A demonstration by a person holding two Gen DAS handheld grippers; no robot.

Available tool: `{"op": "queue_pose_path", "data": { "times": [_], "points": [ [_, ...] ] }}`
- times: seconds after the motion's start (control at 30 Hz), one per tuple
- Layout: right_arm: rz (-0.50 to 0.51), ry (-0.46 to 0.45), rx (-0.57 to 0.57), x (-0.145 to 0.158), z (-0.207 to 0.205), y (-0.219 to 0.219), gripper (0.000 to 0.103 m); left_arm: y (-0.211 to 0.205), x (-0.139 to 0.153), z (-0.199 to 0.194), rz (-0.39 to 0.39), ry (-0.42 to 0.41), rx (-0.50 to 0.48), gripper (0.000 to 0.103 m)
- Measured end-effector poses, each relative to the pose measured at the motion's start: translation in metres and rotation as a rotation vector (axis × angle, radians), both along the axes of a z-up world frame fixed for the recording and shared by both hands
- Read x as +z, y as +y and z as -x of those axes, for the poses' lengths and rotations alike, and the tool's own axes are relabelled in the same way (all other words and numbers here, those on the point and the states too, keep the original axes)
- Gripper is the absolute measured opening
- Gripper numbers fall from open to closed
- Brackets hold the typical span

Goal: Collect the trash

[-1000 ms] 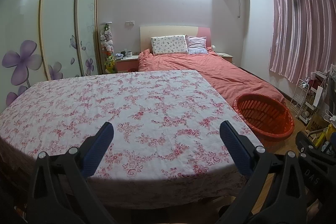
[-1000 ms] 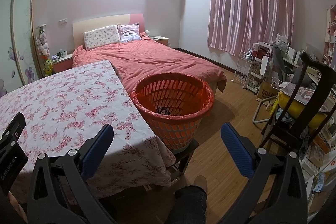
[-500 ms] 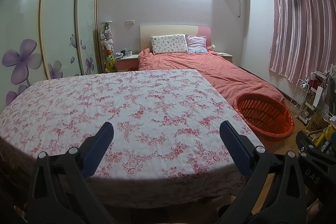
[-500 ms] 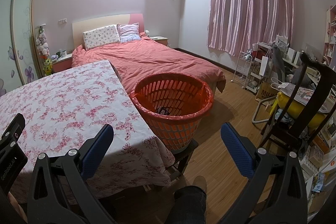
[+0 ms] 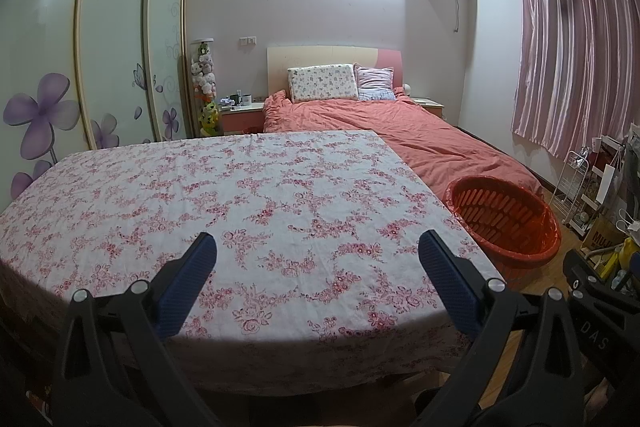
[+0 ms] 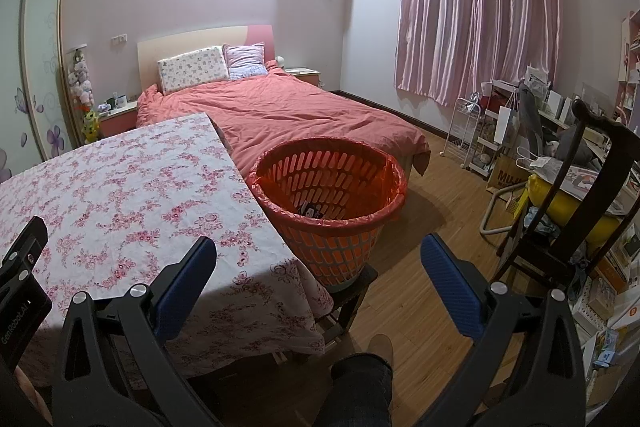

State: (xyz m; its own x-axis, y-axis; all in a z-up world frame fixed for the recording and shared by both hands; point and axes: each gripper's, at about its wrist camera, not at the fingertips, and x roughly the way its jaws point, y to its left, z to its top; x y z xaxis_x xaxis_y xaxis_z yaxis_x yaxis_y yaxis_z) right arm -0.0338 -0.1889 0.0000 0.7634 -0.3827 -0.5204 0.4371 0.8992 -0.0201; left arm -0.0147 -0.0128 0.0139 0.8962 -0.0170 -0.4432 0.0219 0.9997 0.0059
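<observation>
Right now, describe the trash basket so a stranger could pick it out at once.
Find the table with the pink floral cloth in front of the bed. At the table's right corner, raised on a small dark stool, stands the orange basket. It is the only round, slotted orange container here, lined with a red bag folded over its rim.

Right claw point(image 6: 318, 269) gapes above floor; orange basket point(image 6: 332, 227) beside table point(image 6: 120, 195).
</observation>
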Motion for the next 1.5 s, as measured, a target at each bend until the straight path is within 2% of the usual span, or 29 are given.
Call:
{"op": "queue_pose_path", "data": {
  "times": [1.5],
  "points": [
    [0.001, 0.004, 0.0, 0.0002, -0.0006, -0.0007, 0.101, 0.0013, -0.0045, -0.0009, 0.004, 0.013, 0.005, 0.099]
  ]
}}
